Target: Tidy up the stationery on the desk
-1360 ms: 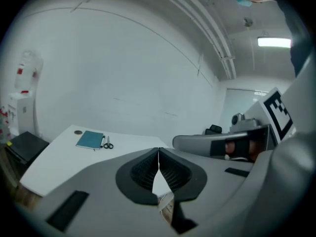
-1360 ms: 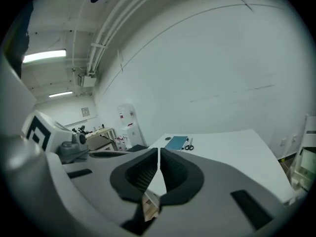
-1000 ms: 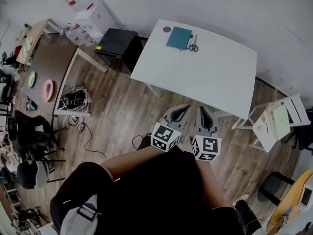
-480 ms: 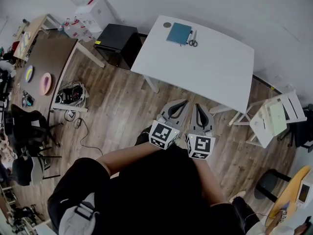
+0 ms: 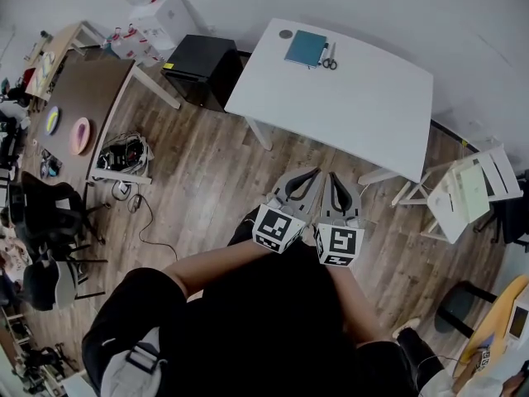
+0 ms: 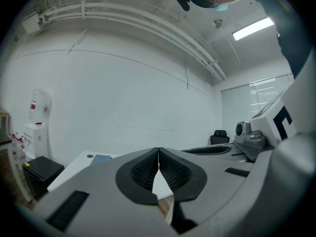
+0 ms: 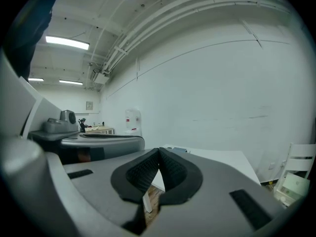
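A white desk (image 5: 355, 114) stands ahead of me across the wooden floor. At its far left corner lie a blue notebook (image 5: 306, 48), a pen and scissors (image 5: 329, 59) beside it, and a small round grey thing (image 5: 285, 34). My left gripper (image 5: 312, 174) and right gripper (image 5: 334, 178) are held side by side close to my body, well short of the desk. Both are shut with nothing between the jaws. In the left gripper view the notebook (image 6: 101, 158) shows small on the desk (image 6: 74, 168). The right gripper view looks over the desk (image 7: 222, 159) too.
A black cabinet (image 5: 198, 64) stands left of the desk. A white folding chair (image 5: 471, 197) is at the desk's right. A brown table (image 5: 83, 114) with plates, cables on the floor and black office chairs (image 5: 50, 222) fill the left side.
The view has shifted slightly; the desk sits a little further up the frame. Both grippers stay shut and together in front of my body.
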Demonstrator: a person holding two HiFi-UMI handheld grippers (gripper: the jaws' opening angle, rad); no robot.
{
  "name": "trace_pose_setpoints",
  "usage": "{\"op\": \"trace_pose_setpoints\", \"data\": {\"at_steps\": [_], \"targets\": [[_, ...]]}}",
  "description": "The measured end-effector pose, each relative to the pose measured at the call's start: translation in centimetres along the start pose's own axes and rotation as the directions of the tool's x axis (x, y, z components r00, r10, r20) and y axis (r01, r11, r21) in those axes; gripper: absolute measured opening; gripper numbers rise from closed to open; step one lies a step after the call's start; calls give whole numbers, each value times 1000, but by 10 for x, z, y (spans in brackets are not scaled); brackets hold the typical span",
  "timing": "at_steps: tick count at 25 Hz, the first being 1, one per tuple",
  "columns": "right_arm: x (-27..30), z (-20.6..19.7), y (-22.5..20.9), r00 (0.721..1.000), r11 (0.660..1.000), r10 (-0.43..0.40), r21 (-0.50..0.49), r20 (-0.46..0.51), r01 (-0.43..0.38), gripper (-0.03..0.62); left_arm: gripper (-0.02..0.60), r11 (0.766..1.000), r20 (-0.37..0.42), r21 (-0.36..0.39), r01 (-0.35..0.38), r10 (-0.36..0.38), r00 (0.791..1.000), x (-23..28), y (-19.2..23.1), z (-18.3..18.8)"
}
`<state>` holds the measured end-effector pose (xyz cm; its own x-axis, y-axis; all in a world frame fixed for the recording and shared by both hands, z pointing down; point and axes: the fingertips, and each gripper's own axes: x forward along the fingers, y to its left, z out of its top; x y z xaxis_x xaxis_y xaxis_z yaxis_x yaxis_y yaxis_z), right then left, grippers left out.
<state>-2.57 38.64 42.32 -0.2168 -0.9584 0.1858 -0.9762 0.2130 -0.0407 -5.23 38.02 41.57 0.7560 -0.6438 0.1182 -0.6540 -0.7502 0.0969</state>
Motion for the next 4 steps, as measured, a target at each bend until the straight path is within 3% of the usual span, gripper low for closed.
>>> {"op": "trace_pose_setpoints", "data": {"at_steps": [4], "targets": [[-5,-4,-4,1000,1000,-8,4,-12,8,32,14,1000,-4,3,7,-7,1000,1,-5,-1]]}}
